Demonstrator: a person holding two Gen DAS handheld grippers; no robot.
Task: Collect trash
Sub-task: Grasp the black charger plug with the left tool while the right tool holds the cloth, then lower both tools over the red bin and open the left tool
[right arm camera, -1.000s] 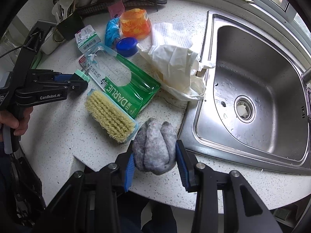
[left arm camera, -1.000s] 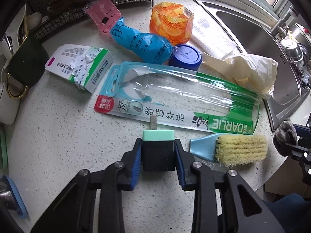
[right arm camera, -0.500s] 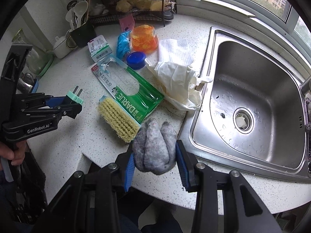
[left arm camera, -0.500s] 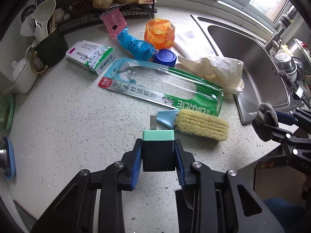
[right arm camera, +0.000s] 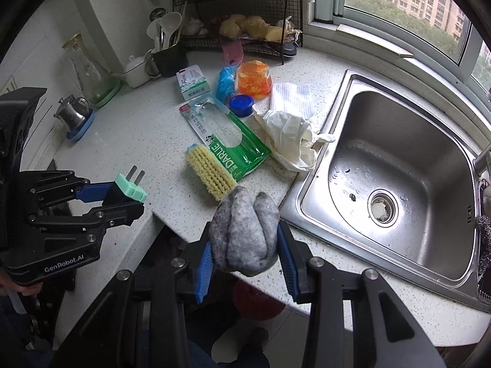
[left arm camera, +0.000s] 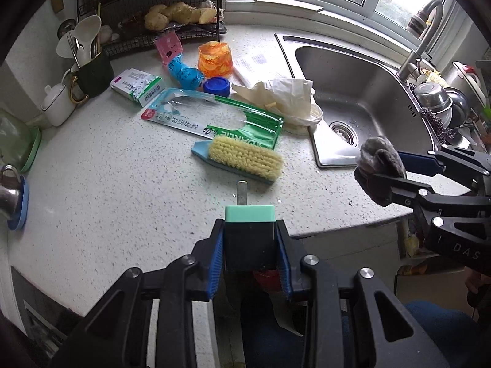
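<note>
Your left claw [left arm camera: 249, 247] is clamped on the black-and-mint plug adapter [left arm camera: 249, 233], prongs pointing forward, held above the surface [left arm camera: 122, 184] near its front edge. Your right claw [right arm camera: 244, 245] is clamped on a wadded grey rag [right arm camera: 244, 233], off the surface's curved edge beside the sink [right arm camera: 399, 159]. Beyond on the surface: scrub brush [left arm camera: 245, 158] touching the green toothbrush packet [left arm camera: 214, 119], then crumpled cream bag [left arm camera: 285, 101], blue cap [left arm camera: 216, 86], orange container [left arm camera: 214, 58].
</note>
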